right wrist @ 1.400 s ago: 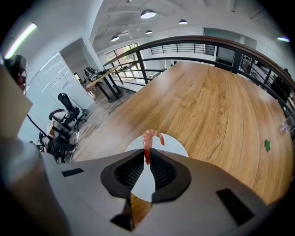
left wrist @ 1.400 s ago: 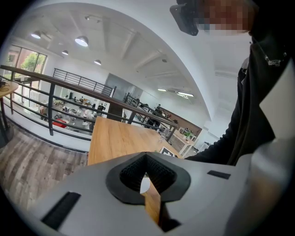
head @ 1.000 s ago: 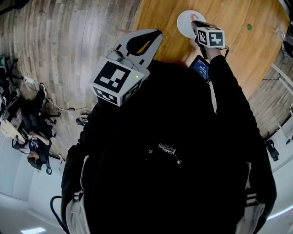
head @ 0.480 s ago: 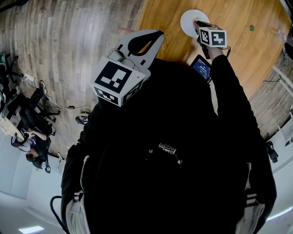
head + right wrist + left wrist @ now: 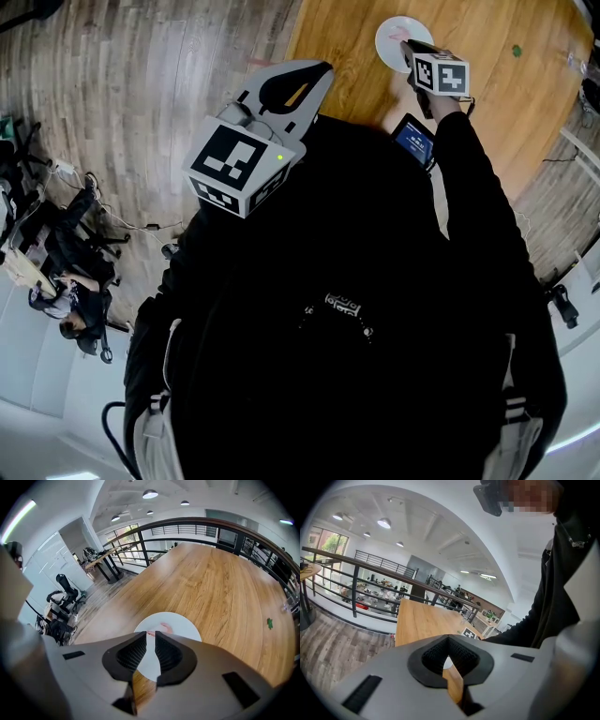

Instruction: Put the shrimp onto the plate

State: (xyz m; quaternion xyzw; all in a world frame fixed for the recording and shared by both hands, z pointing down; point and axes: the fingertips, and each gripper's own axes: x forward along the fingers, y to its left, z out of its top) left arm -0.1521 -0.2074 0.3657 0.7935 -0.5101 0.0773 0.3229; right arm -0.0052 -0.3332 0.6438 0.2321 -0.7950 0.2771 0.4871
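Note:
A white plate [image 5: 180,623] lies on the wooden table [image 5: 220,583], with a pink shrimp [image 5: 161,629] on it. My right gripper [image 5: 151,637] hovers just above the plate's near side. Its jaws stand a narrow slit apart with nothing between them, and the shrimp lies just past their tips. In the head view the plate [image 5: 396,33] sits at the top, with the right gripper [image 5: 412,49] reaching over it. My left gripper [image 5: 322,68] is held near my chest at the table's edge, shut and empty; its tips [image 5: 449,639] meet.
A device with a blue screen [image 5: 412,138] lies near the table's edge beside my right arm. A small green item [image 5: 270,621] sits on the table to the right. A railing [image 5: 187,529] runs behind the table. Chairs and cables [image 5: 56,234] are on the floor at left.
In the head view the plate and right gripper have drifted slightly right and up. The left gripper has stayed where it was.

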